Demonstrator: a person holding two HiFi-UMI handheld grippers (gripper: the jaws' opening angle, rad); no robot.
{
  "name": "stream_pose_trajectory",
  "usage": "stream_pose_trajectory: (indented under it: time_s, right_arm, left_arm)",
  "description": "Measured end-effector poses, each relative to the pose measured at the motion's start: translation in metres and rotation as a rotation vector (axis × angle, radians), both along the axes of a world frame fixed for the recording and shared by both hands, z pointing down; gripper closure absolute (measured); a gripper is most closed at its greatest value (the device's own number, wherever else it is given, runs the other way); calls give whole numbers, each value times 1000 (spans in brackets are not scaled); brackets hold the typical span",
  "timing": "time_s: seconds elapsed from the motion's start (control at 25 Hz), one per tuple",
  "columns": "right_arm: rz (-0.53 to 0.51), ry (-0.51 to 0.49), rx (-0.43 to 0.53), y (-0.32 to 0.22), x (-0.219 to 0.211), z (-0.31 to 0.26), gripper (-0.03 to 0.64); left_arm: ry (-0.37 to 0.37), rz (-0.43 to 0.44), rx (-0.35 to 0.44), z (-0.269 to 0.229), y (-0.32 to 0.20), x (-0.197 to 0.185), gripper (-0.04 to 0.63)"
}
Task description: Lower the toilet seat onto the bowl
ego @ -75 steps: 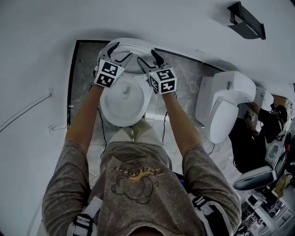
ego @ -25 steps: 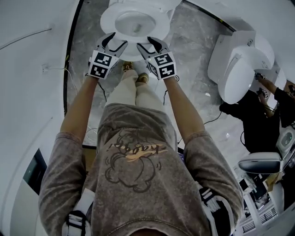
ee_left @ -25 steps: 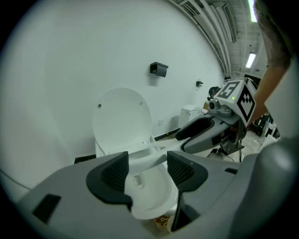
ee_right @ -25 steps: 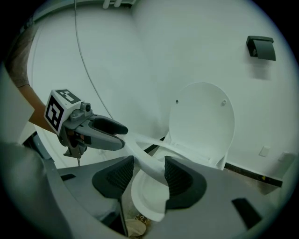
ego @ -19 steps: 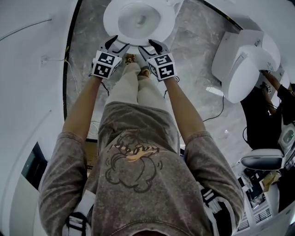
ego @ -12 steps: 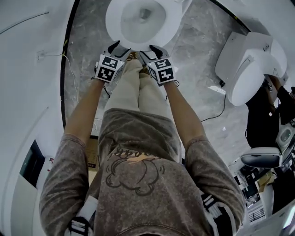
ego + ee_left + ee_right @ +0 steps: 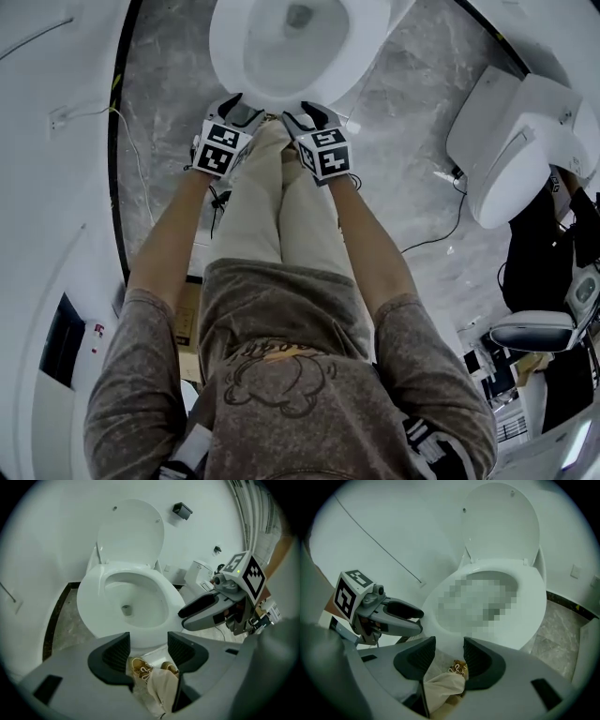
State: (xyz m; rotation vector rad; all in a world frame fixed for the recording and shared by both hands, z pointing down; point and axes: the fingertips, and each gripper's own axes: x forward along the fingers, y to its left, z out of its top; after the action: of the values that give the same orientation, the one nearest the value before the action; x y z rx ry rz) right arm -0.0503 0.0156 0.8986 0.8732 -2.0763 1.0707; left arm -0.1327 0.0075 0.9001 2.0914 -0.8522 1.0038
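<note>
The white toilet (image 7: 300,47) stands at the top of the head view. Its seat ring (image 7: 91,597) lies flat on the bowl, and the lid (image 7: 130,531) stands upright against the wall. My left gripper (image 7: 242,105) hovers just in front of the bowl's front rim, open and holding nothing. My right gripper (image 7: 302,114) hangs beside it, jaws closing a little with nothing between them. In the left gripper view the left gripper (image 7: 148,644) frames only shoes and trouser leg. The right gripper (image 7: 449,651) likewise holds nothing, with the seat (image 7: 529,606) and the lid (image 7: 501,522) ahead of it.
A second white toilet (image 7: 511,150) stands at the right, with a person in black (image 7: 553,234) beyond it. A cable (image 7: 441,230) trails across the marble floor. A dark edge strip (image 7: 117,169) borders the left wall. My own shoes (image 7: 140,667) are just below the bowl.
Both grippers have drawn back from the back of the toilet to just before its front rim, close to my knees. The toilet has slid toward the top of the head view.
</note>
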Motion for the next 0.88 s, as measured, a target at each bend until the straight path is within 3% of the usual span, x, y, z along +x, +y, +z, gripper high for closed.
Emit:
stream_pose_trajectory:
  time_s: [0.28,0.36,0.48,0.64,0.88]
  right_arm:
    - [1,24,-25,2,-2,34,417]
    - [15,28,-28,-2,-1,39,468]
    - [36,-5,-39,-8,0,36,481]
    - [48,-12,-12,-16,20,-4,480]
    - [89,-23,183,-67,44,-125,480]
  left_arm:
    - [12,-55,-45,34,1,0,344]
    - [-1,-63,-49,38,-1,-2,347]
    - [11,-75,-43,35,-5,-1,347]
    - [59,-105,-17,-11,-16,15,347]
    - [134,-133,134,-136,-70,27,347]
